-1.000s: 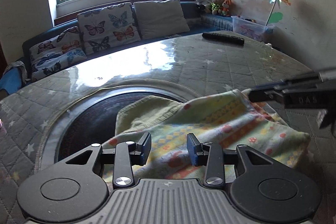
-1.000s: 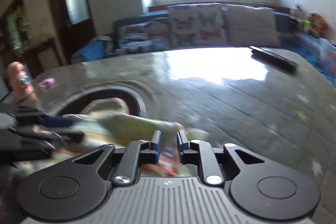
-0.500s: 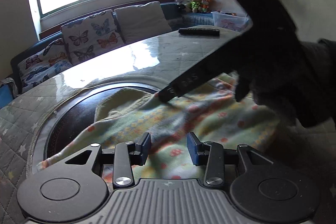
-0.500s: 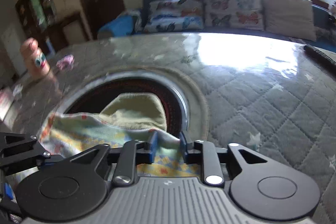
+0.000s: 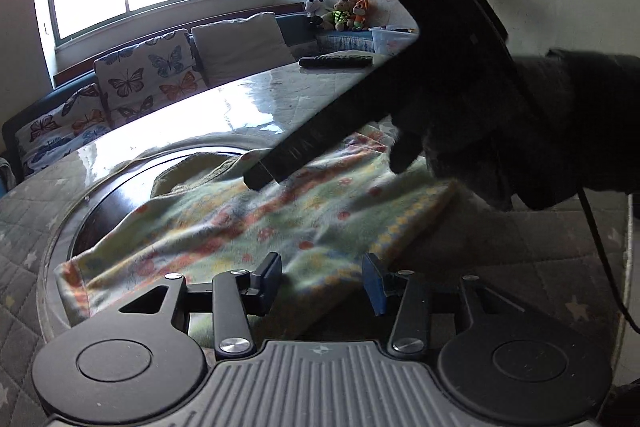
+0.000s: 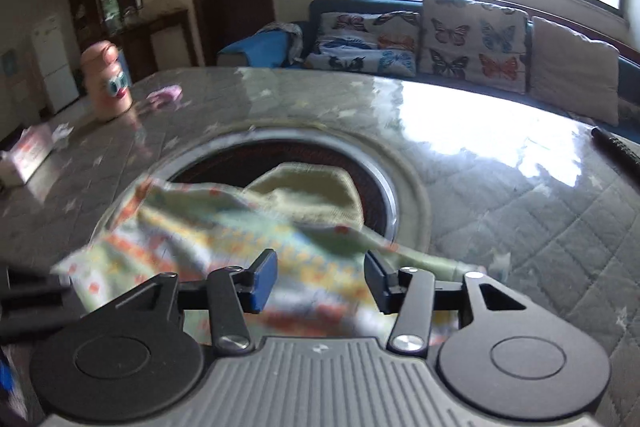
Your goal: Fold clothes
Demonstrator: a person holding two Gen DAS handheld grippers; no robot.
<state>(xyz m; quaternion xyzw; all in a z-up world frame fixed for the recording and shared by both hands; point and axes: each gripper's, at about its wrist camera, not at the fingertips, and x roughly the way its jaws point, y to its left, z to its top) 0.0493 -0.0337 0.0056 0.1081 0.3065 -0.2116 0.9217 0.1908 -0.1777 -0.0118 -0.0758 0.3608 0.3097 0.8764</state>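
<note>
- The patterned garment [image 5: 256,227], a soft pale green-and-yellow knit with red and orange motifs and a plain olive ribbed end, lies spread on the grey quilted tablecloth with stars [image 5: 500,259], partly over the dark round recess [image 5: 108,203] in the middle of the table.
- The left gripper [image 5: 322,281] sits low over the near edge of the garment, its fingers spread wide with cloth visible between them and nothing pinched.
- The right gripper [image 6: 320,281] is likewise released, its blue-padded fingers [image 6: 262,281] apart above the cloth; in the left wrist view its dark body crosses the upper right, held in a dark-gloved hand [image 5: 520,147], above the far side of the garment.
- A black remote control [image 5: 336,61] lies at the far edge of the table.
- A pink bottle-shaped container [image 6: 107,81] stands on the far left of the table, with a small pink item [image 6: 164,94] beside it.
- Butterfly-print cushions [image 5: 148,75] line the sofa under the window.
</note>
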